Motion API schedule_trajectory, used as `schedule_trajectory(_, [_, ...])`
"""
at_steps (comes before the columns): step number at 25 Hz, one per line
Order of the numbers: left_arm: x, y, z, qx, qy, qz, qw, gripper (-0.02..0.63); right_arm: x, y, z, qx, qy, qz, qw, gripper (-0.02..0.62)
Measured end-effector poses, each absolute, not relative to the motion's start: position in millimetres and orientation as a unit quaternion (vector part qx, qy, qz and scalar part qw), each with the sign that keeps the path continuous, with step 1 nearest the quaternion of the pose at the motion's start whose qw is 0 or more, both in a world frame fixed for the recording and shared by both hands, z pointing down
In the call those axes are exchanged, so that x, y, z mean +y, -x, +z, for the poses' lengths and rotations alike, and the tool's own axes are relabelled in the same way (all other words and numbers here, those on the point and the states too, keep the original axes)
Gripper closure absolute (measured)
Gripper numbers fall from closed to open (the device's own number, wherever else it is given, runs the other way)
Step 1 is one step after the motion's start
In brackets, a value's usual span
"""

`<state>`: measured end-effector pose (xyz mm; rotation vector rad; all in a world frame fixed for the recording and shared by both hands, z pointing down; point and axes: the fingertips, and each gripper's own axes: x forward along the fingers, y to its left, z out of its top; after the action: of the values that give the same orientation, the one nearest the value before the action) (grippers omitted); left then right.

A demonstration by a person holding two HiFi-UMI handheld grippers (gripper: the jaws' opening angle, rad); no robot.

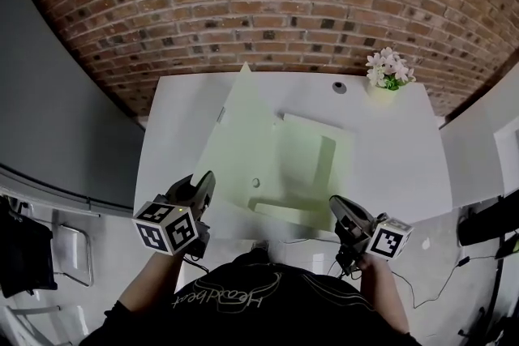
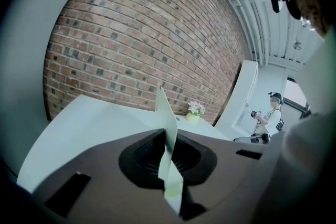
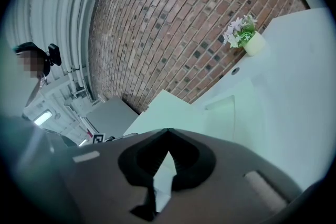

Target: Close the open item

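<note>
Left gripper [image 2: 169,136] is clamping the open box's [image 1: 312,166] raised lid flap [image 1: 243,126] edge-on, while the right gripper [image 3: 168,131] is hovering shut and empty; swung down hastily, the thin flap is likely to slip free or crease.

A white tabletop [image 1: 174,142] stands with its far edge against a red brick wall [image 1: 268,4]. At the far right corner sits a small pale pot of white and pinkish flowers [image 1: 388,70], with green leaves under the blooms. Just left of the pot, near the far edge, a round dark cable hole [image 1: 339,87] is set into the surface. A tall grey panel [image 1: 49,109] runs along the left side, apart from the tabletop. In the left gripper view a person [image 2: 270,115] stands well beyond the right edge, past a white partition [image 2: 247,86], holding something dark in front of the chest.
</note>
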<state>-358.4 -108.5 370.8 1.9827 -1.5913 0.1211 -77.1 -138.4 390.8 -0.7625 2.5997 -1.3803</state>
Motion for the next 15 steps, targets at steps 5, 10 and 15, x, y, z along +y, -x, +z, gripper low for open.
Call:
schedule_trajectory(5, [-108, 336, 363, -0.6, -0.75, 0.067, 0.27, 0.592, -136, 61, 387, 0.853, 0.249, -0.455, 0.064, 0.591])
schedule_trajectory(10, [-107, 317, 357, -0.599, -0.755, 0.088, 0.25, 0.592, -132, 46, 389, 0.853, 0.247, -0.454, 0.07, 0.591])
schedule_trajectory(15, [-106, 301, 353, -0.6, -0.757, 0.107, 0.235, 0.592, -132, 36, 390, 0.853, 0.243, -0.454, 0.085, 0.591])
